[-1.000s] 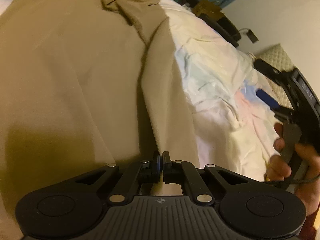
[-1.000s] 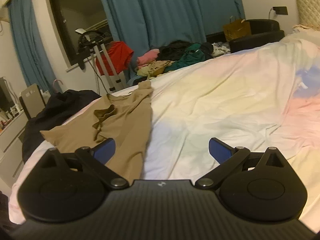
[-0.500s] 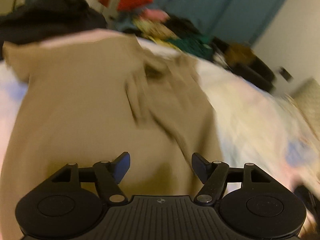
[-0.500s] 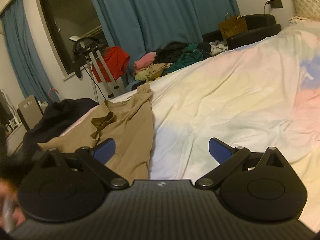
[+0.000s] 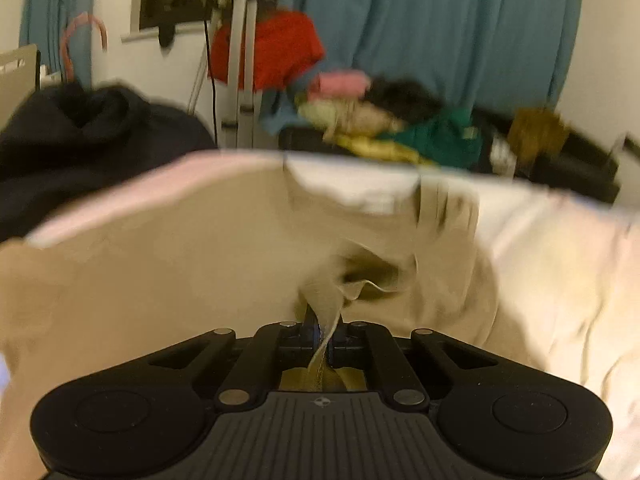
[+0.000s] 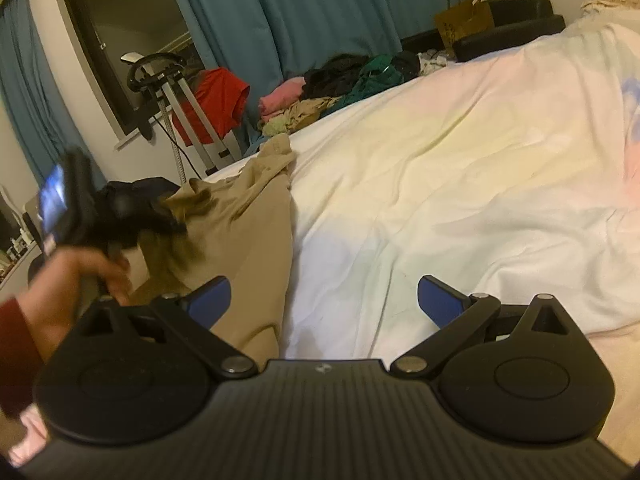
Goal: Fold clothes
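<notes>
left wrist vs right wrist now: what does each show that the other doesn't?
Left wrist only: the left tongs shut on a fold of the tan cotton garment.
Right wrist only: the open right tongs, empty over the white rumpled bedsheet, and the brown paper bag unblurred.
Both: the garment, sheet, teal curtains, red hanging shirt and clothes pile.

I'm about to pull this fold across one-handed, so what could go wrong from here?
1. The left gripper pinches only a narrow bunched strip of the tan shirt; a firm pull could slip it free.
2. The fabric near the pinch is already crumpled, so dragging may set a crooked fold.
3. The right gripper is open over the bedsheet, holding nothing, so the shirt's far side may drag along.
</notes>
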The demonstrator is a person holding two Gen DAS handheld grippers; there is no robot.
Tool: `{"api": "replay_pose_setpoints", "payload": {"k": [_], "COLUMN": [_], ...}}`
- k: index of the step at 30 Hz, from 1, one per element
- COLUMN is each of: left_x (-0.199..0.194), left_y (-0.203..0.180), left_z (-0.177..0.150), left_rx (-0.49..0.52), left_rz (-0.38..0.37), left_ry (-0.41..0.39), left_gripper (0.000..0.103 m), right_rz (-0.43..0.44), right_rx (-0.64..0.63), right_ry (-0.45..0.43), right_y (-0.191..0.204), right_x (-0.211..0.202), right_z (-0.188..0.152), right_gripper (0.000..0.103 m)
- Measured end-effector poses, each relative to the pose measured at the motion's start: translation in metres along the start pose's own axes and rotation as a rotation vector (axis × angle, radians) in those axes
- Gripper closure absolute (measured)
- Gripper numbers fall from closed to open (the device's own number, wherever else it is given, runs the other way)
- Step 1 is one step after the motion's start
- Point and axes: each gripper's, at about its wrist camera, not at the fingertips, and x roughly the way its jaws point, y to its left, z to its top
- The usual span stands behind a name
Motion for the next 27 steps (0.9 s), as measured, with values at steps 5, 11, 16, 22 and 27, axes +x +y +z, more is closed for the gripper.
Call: {"api": "replay_pose_setpoints", "payload": {"k": [5, 11, 16, 22, 27], "left_x": [0.017, 0.030, -0.029, -0.131, -0.206], "left_y": [0.004, 0.018, 0.035, 0.076, 0.145], "left_z": [0.024, -0.002, -0.030, -0.089, -0.150], "left_rx": [0.000, -0.016, -0.014, -0.014, -0.191], "left_rz": [0.114, 0.115, -0.006, -0.074, -0.014], "left_ry": [-0.035, 0.062, 0.079, 0.251, 0.453], "left_gripper": [0.098, 0.077, 0.047, 0.045, 0.040], "right_rz": [0.003, 0.005, 0.025, 0.038, 0.046], "right_rx": [-0.005, -0.028, -0.051, -0.076, -0.092], "right_ry": [0.012, -0.003, -0.014, -0.036, -0.062], "right_y": [0.001, 0.004, 0.009, 0.015, 0.020], "right_x": [0.009, 0.003, 0.001, -0.011, -0.030], "right_z": [-0.002, -0.003, -0.001, 0.002, 0.006], "right_gripper": [0.001, 0.001, 0.001, 0.001, 0.001]}}
